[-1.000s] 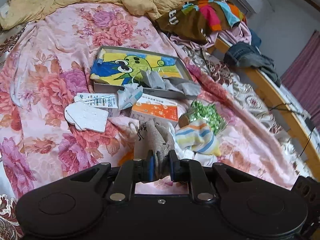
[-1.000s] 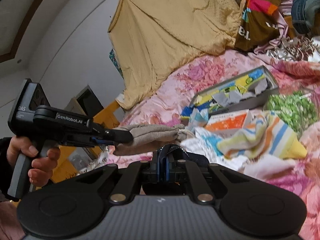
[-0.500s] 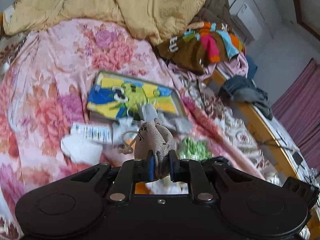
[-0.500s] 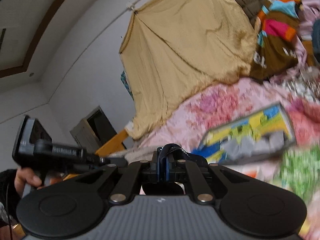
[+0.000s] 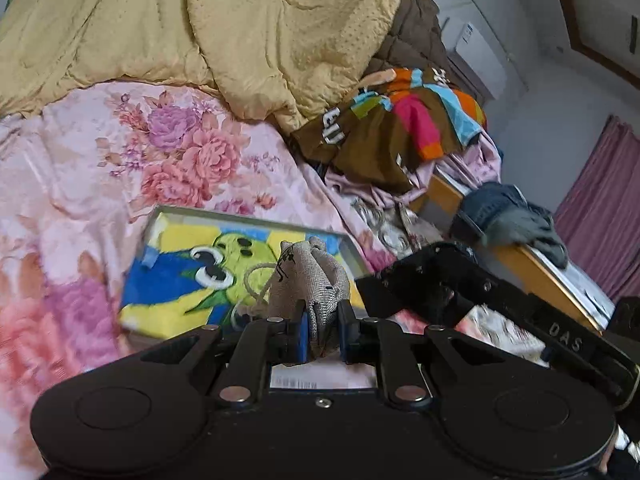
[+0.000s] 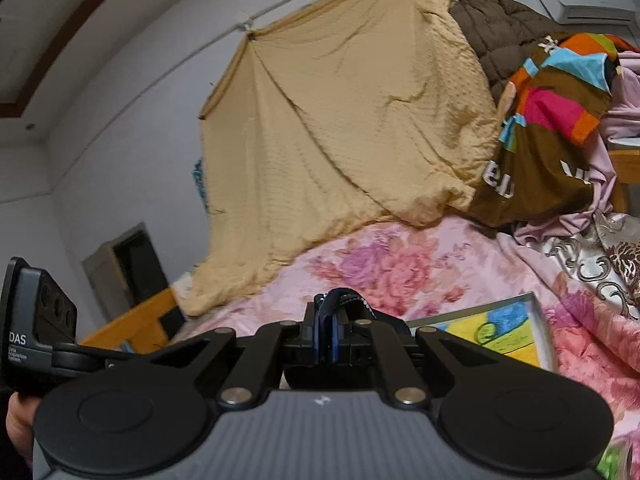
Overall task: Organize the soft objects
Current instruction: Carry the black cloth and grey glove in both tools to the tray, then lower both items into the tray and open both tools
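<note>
My left gripper (image 5: pixel 322 338) is shut on a small grey burlap drawstring pouch (image 5: pixel 310 280) and holds it up over the near edge of a shallow grey box (image 5: pixel 256 220) lined with a yellow, blue and green cartoon cloth (image 5: pixel 188 276). The box lies on the pink floral bedspread (image 5: pixel 120 184). My right gripper (image 6: pixel 329 338) is shut, with a dark blue cord (image 6: pixel 344 298) looping out of its closed fingers. A corner of the box (image 6: pixel 496 328) shows to its right. The right gripper's body (image 5: pixel 480 300) shows at the right of the left wrist view.
A yellow quilt (image 5: pixel 200 28) is heaped at the head of the bed, also hanging in the right wrist view (image 6: pixel 352 128). A brown multicoloured garment (image 5: pixel 392 128) and jeans (image 5: pixel 504 212) lie along the wooden bed edge (image 5: pixel 532 272). Purple curtain (image 5: pixel 604 216) at right.
Both grippers have tilted up and moved forward. The pouch now hangs over the box instead of over the loose items, which have dropped out of view. Both stay shut.
</note>
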A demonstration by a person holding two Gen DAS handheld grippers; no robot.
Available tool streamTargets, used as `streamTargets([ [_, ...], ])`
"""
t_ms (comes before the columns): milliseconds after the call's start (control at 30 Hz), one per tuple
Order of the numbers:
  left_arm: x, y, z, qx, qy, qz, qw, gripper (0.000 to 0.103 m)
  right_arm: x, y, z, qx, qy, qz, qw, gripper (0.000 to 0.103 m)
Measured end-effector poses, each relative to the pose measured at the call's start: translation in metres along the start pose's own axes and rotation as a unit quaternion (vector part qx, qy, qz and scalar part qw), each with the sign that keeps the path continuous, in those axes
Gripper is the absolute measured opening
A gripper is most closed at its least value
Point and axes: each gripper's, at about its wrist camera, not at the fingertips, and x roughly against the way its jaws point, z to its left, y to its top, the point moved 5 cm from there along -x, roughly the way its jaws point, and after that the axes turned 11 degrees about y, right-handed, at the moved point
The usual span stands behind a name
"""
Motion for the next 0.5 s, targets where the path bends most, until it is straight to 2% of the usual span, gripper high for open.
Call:
streamTargets([
  [133,-0.045,0.001,0.001,0.023,0.004,-0.009,0.9997,0.015,-0.018,-0.011,-0.027,0.008,-0.021,0.008,1.000,0.007],
  [267,-0.084,-0.002,0.005,0.044,0.004,-0.004,0.9990,0.015,-0.032,-0.018,-0.053,-0.011,-0.033,0.009,0.999,0.007],
  [400,-0.116,-0.010,0.014,0.075,0.005,0.016,0.9971,0.016,-0.039,-0.025,-0.077,-0.047,-0.046,0.018,0.998,0.007],
  [500,-0.131,-0.017,0.017,0.079,0.015,0.024,0.9965,0.016,-0.043,-0.029,-0.095,-0.093,-0.054,0.026,0.994,0.007],
])
